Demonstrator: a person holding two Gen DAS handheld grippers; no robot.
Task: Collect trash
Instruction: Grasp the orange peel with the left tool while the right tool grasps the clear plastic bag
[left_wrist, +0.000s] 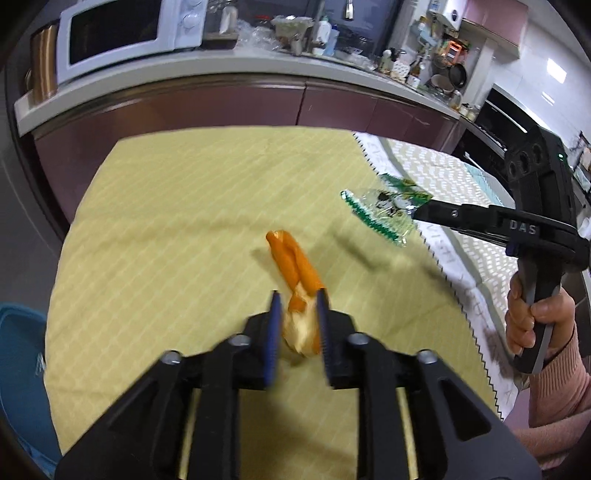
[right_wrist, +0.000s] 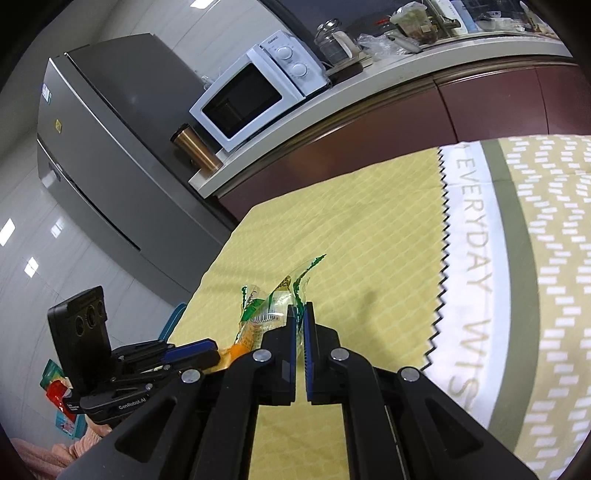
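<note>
Item: crumpled orange plastic wrapper (left_wrist: 295, 280), between the part-open jaws of the left gripper (left_wrist: 297, 325), above the yellow checked tablecloth (left_wrist: 166, 221); pads look barely touching.
Item: clear green-printed wrapper (left_wrist: 384, 210), at 2 o'clock, pinched in the closed right gripper (right_wrist: 300, 325).
Risk: the loose hold may drop the orange wrapper short of any bin; the thin film may slip.

Left hand-held gripper (left_wrist: 297, 301) angled down, jaws parted a little, blue pads (left_wrist: 274, 332) on either side of what sits between them. Right hand-held gripper (right_wrist: 301, 314) also angled down, jaws nearly closed, clamped on a thin item. Right hand (left_wrist: 532, 314) wraps its grip handle; pink sleeve visible.
</note>
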